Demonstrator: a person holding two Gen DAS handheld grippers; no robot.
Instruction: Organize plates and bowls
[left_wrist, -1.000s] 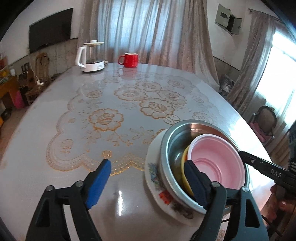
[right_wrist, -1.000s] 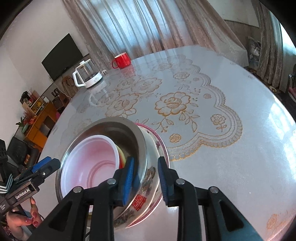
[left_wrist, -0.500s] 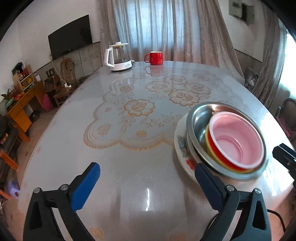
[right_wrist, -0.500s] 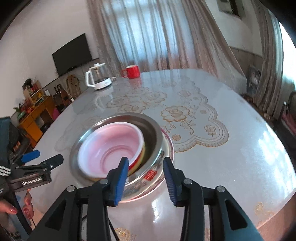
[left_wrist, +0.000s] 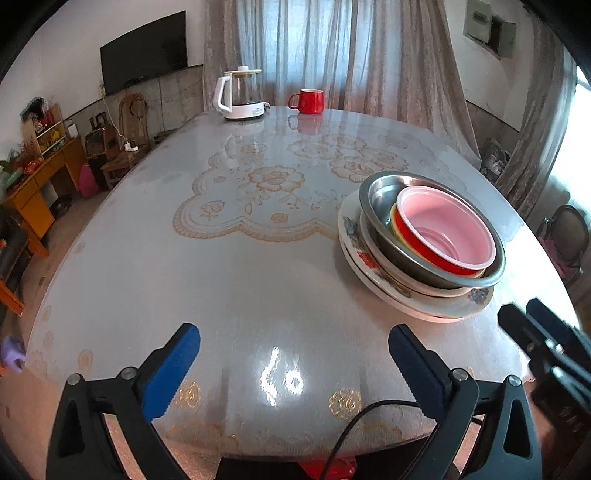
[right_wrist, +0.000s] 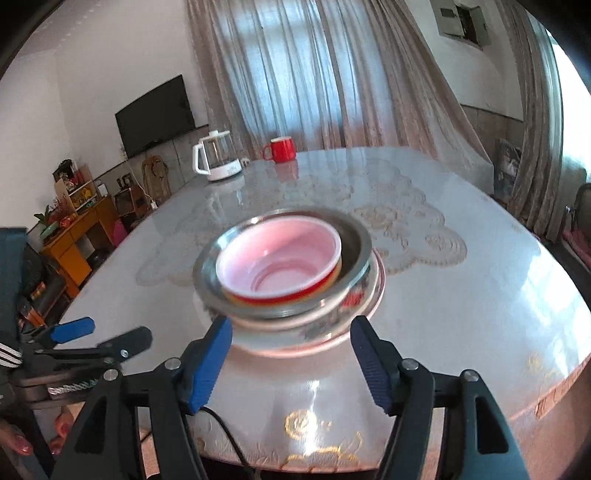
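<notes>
A stack stands on the round table: a floral plate (left_wrist: 424, 306) at the bottom, a steel bowl (left_wrist: 384, 192) on it, and a red bowl with a pink inside (left_wrist: 443, 225) nested over a yellow one. The stack also shows in the right wrist view, with the steel bowl (right_wrist: 354, 240) and red bowl (right_wrist: 280, 258) blurred. My left gripper (left_wrist: 291, 369) is open and empty over the table's near edge, left of the stack. My right gripper (right_wrist: 291, 365) is open and empty, just in front of the stack. Each gripper shows at the other view's edge.
A white kettle (left_wrist: 238, 96) and a red mug (left_wrist: 308, 101) stand at the table's far edge. A lace-patterned cloth (left_wrist: 280, 184) covers the middle. Chairs, an orange cabinet (left_wrist: 33, 192) and curtains surround the table.
Both grippers have pulled back from the stack toward the near table edge. The right gripper let go of the stack's rim and opened wider. The stack stays in place.
</notes>
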